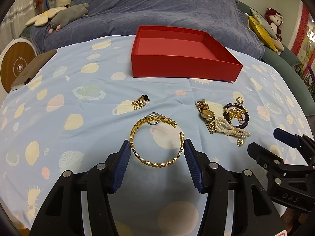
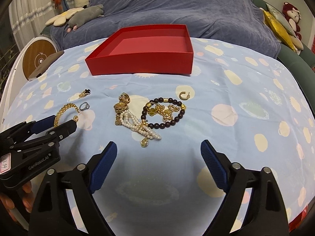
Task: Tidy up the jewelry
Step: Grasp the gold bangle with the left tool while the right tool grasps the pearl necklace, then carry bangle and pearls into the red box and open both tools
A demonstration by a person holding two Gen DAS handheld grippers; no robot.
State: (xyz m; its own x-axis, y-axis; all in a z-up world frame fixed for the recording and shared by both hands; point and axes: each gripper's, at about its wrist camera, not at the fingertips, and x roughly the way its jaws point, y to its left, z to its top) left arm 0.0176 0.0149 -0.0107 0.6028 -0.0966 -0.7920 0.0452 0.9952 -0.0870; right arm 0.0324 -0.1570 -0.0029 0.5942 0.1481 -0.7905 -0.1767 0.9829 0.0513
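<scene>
Left gripper (image 1: 157, 147): jaws set about the gold bangle (image 1: 155, 141), both blue pads touching its sides. Right gripper (image 2: 158, 147): jaws wide, holding nothing, bare cloth between them. Red box (image 1: 185, 68): open-topped, empty, at the far side of the patterned cloth (image 1: 78, 137), with a clear strip of cloth between it and the jewelry. Watch (image 2: 120, 108), pearl strand (image 2: 137, 125) and dark bead bracelet (image 2: 163, 114): clustered, touching, just ahead of the right gripper. Ring (image 2: 84, 106): just beside the bangle's far edge.
</scene>
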